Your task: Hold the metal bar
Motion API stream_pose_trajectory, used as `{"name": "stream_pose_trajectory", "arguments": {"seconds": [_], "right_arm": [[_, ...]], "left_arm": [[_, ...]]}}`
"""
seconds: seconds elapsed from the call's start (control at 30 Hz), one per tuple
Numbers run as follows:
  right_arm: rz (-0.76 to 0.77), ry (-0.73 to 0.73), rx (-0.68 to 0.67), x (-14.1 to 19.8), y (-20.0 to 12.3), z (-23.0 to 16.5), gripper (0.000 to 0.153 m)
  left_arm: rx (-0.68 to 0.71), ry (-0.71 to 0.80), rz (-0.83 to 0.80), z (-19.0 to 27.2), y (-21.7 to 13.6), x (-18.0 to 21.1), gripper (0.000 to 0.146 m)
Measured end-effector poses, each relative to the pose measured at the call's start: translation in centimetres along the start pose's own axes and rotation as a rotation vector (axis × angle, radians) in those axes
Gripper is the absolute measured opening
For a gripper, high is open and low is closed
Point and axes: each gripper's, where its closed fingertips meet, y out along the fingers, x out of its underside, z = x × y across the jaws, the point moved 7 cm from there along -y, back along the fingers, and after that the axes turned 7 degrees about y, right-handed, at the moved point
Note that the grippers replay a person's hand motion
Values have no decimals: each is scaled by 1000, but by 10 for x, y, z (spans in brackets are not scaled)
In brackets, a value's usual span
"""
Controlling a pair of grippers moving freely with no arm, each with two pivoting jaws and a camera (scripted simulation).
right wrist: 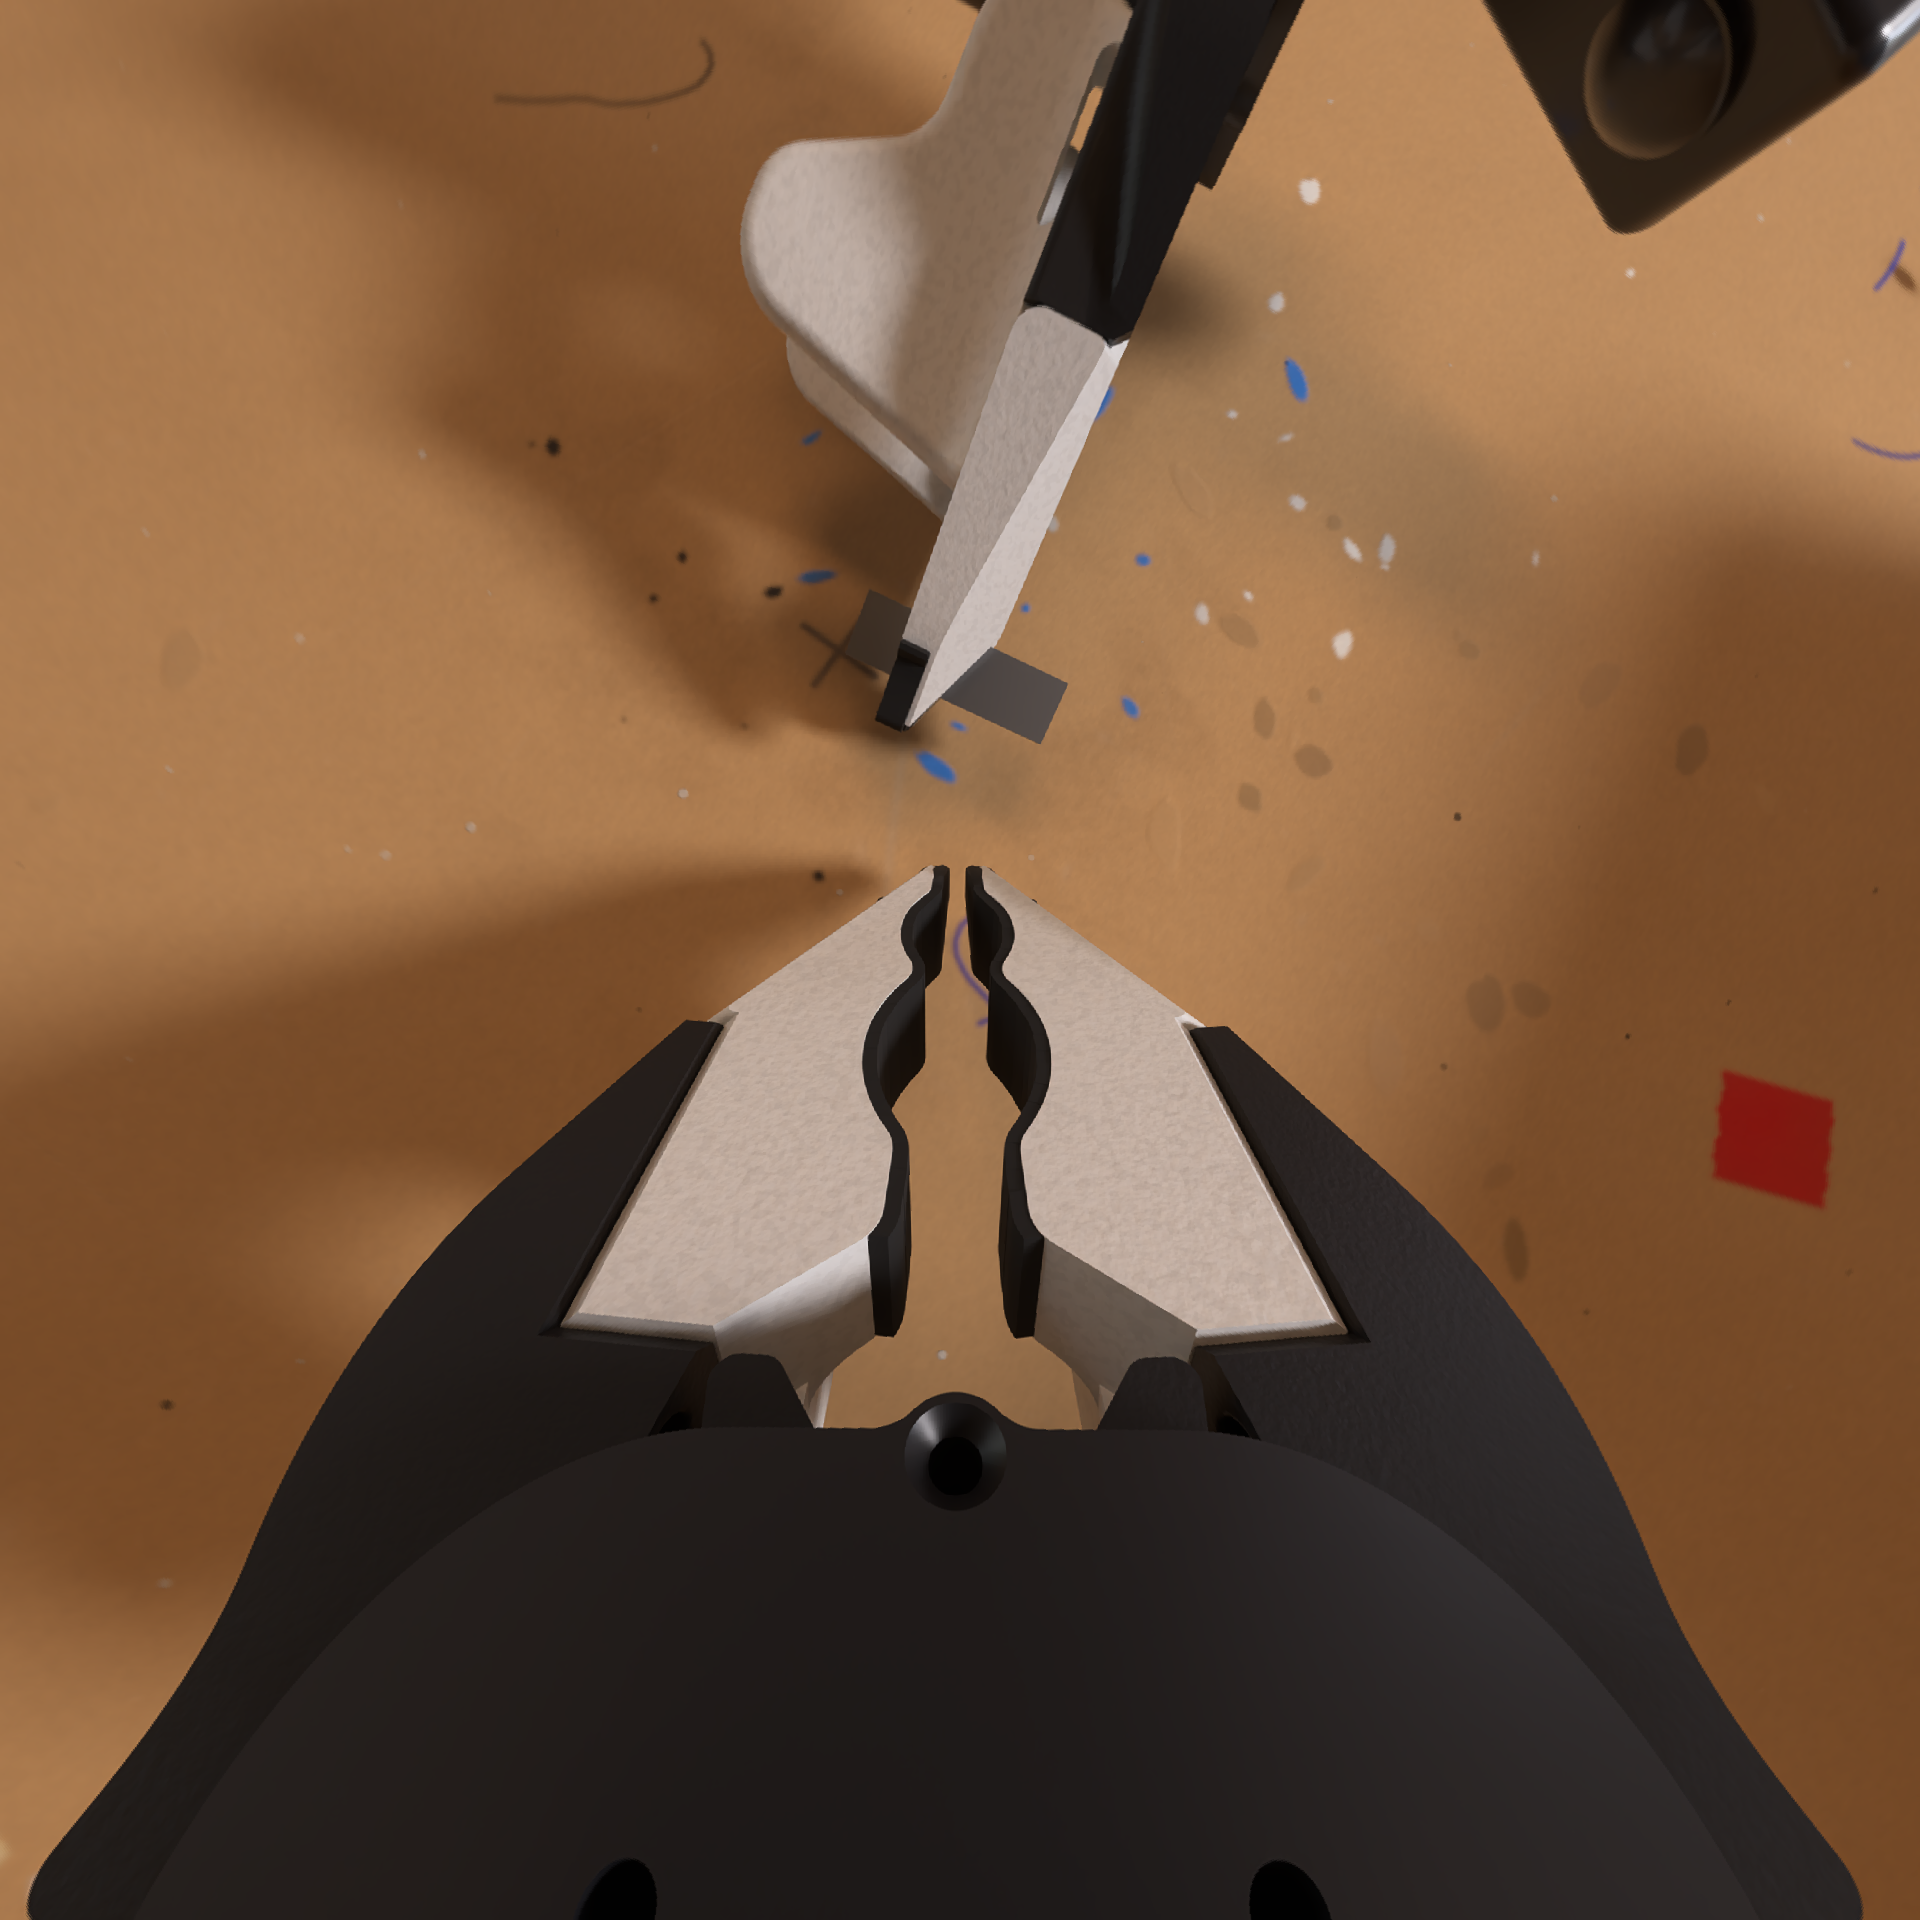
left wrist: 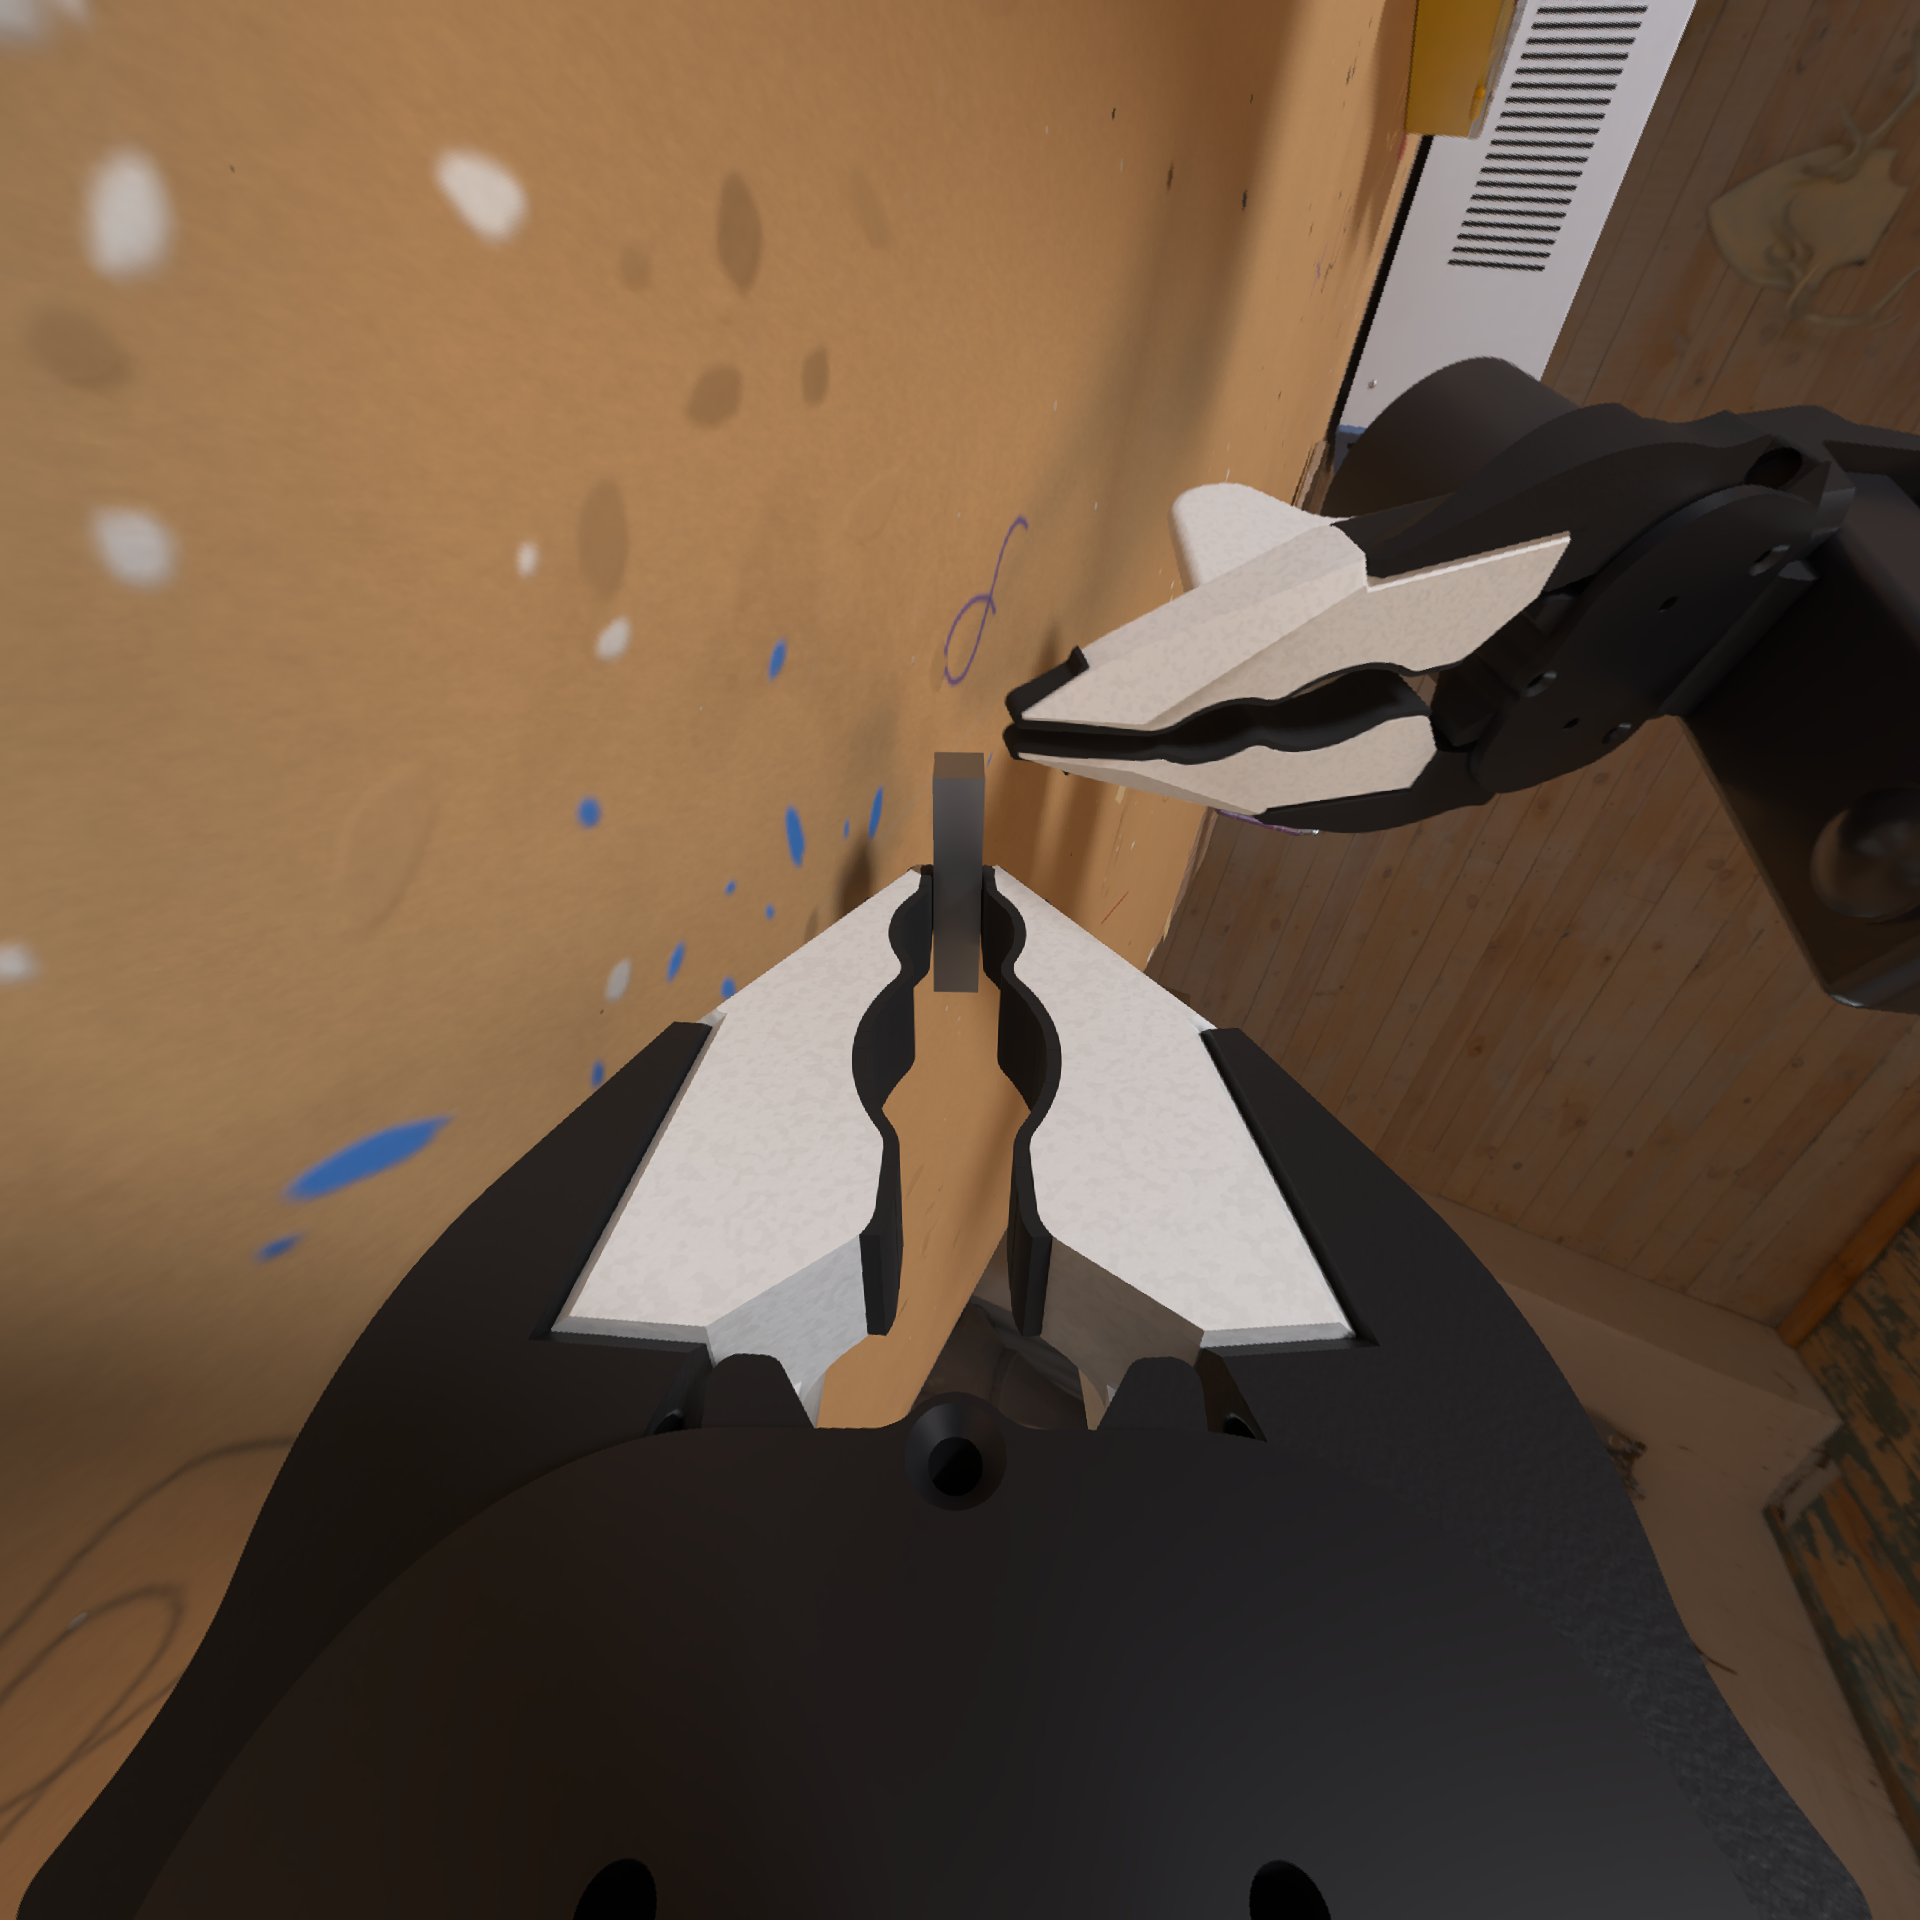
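The metal bar (left wrist: 957, 821) is a short dark grey flat piece. In the left wrist view it stands upright between my left gripper's tips, and my left gripper (left wrist: 956, 875) is shut on it. My right gripper (left wrist: 1023, 724) shows there at the upper right, shut and empty, its tips just right of the bar's top end and apart from it. In the right wrist view my right gripper (right wrist: 957, 875) is shut with nothing between the pads. The left gripper (right wrist: 902, 698) comes down from the top there and grips the bar (right wrist: 1013, 694) above the table.
The brown tabletop (left wrist: 416, 520) carries blue, white and dark paint specks. A red square patch (right wrist: 1772, 1138) lies on it at the right. A white vented unit (left wrist: 1538, 156) and a yellow box (left wrist: 1455, 62) stand past the table's far edge, over wooden flooring (left wrist: 1455, 1039).
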Motion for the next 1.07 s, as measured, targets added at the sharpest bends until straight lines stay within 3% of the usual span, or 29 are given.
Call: {"name": "stream_pose_trajectory", "arguments": {"seconds": [0.17,0.73,1.07], "right_arm": [[-18,-63,-21,2,4,3,3],[19,233,-79,5,4,-13,7],[50,306,-147,2,9,-17,14]], "left_arm": [[5,-1,20,0,1,2,8],[6,8,39,0,1,5,8],[6,9,50,-1,0,7,8]]}}
